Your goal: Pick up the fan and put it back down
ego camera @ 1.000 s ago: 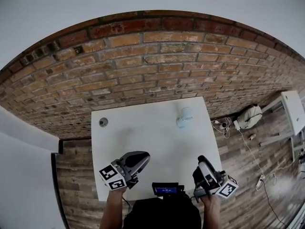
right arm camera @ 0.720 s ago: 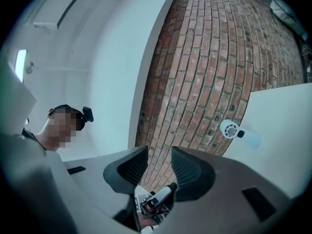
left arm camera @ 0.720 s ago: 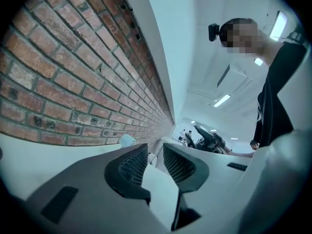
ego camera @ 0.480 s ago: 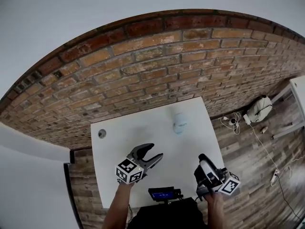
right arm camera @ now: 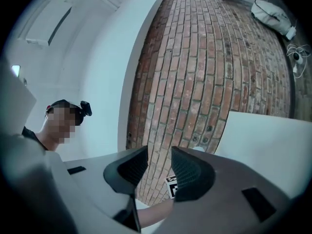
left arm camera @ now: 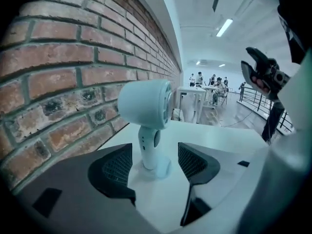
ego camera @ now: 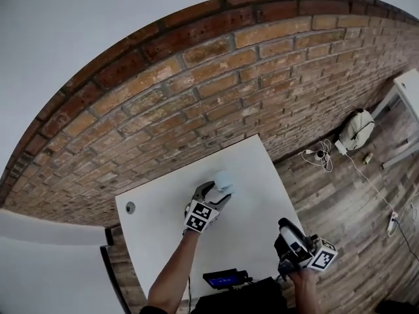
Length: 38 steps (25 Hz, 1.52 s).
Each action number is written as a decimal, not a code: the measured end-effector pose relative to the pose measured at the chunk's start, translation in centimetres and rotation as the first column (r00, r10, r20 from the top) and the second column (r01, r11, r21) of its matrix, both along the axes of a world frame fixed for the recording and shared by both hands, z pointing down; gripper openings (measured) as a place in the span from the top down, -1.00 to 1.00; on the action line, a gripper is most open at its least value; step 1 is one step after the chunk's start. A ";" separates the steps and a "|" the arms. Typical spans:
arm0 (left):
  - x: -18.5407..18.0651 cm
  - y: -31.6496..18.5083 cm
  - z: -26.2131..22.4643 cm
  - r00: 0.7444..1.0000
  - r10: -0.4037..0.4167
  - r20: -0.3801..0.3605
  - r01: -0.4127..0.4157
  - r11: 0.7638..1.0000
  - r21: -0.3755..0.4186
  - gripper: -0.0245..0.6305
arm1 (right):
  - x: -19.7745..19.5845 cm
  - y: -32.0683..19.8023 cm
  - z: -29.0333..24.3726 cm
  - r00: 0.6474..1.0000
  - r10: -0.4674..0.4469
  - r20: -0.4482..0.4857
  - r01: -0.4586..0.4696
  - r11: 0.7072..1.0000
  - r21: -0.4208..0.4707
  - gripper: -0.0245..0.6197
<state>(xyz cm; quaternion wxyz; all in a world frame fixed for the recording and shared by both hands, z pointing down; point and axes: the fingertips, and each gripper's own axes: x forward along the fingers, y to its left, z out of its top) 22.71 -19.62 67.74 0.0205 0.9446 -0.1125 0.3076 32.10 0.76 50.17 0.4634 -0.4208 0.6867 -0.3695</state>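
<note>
Pale-blue fan (left arm camera: 144,104) betw. just-opening left tool (left arm camera: 155,161) jaws

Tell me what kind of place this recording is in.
Probably an open-plan office or lab: a white table stands against a brick wall on a wood-plank floor, and further off people sit at desks under strip lights.

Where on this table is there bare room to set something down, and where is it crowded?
Bare: the table's left half between the round hole and the left gripper, and the right stretch between the fan and the right gripper. Crowded: the far edge by the brick wall, where the left gripper's jaws, just opening wider, straddle the fan's stem.
</note>
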 end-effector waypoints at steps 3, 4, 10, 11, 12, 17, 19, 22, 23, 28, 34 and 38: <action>1.7 -1.2 1.0 1.000 -0.027 -0.011 0.027 1.000 -0.006 0.03 | 1.8 0.3 0.7 1.000 0.017 0.007 -0.017 1.000 -0.011 0.51; 2.3 -1.4 0.5 0.999 -0.034 -0.036 0.033 0.999 -0.009 0.03 | 2.3 0.4 0.8 1.000 0.023 0.009 -0.022 1.000 -0.012 0.51; 3.5 -1.0 -1.8 0.994 -0.017 -0.104 0.013 0.999 -0.043 0.39 | 3.6 0.0 1.1 1.000 0.021 0.016 -0.021 1.000 -0.003 0.51; 3.2 -0.7 -2.4 0.993 -0.025 -0.118 0.017 0.998 -0.065 0.39 | 3.5 -0.2 1.0 1.000 0.016 0.018 -0.016 1.000 0.003 0.51; 2.8 -0.5 -3.3 0.989 -0.040 -0.143 0.027 0.996 -0.088 0.39 | 3.4 -0.5 0.9 1.000 0.010 0.021 -0.010 1.000 0.009 0.51; 0.7 1.7 -11.6 0.911 -0.133 -0.391 0.026 0.963 -0.267 0.39 | 2.6 -2.1 0.5 0.999 -0.029 0.040 0.027 0.999 0.042 0.51; -0.7 2.5 -15.9 0.841 -0.180 -0.511 0.004 0.946 -0.326 0.39 | 1.8 -2.8 0.0 0.997 -0.059 0.047 0.056 0.997 0.059 0.51; -3.3 3.3 -21.4 0.737 -0.231 -0.636 -0.012 0.936 -0.353 0.39 | 0.4 -4.0 -0.8 0.993 -0.110 0.051 0.105 0.991 0.086 0.51; -4.3 3.6 -22.8 0.700 -0.248 -0.669 -0.015 0.932 -0.361 0.39 | -0.2 -4.3 -1.1 0.990 -0.128 0.053 0.123 0.988 0.094 0.51; -9.9 4.5 -27.9 0.502 -0.359 -0.787 -0.009 0.908 -0.420 0.39 | -2.8 -6.5 -3.0 0.972 -0.227 0.067 0.216 0.966 0.140 0.51; -16.4 5.7 -30.6 0.335 -0.421 -0.843 -0.006 0.894 -0.449 0.39 | -6.8 -7.8 -5.9 0.946 -0.319 0.058 0.302 0.932 0.200 0.51; -19.4 5.8 -30.4 0.302 -0.430 -0.851 0.015 0.894 -0.447 0.40 | -9.5 -7.3 -6.5 0.936 -0.351 0.033 0.338 0.921 0.194 0.51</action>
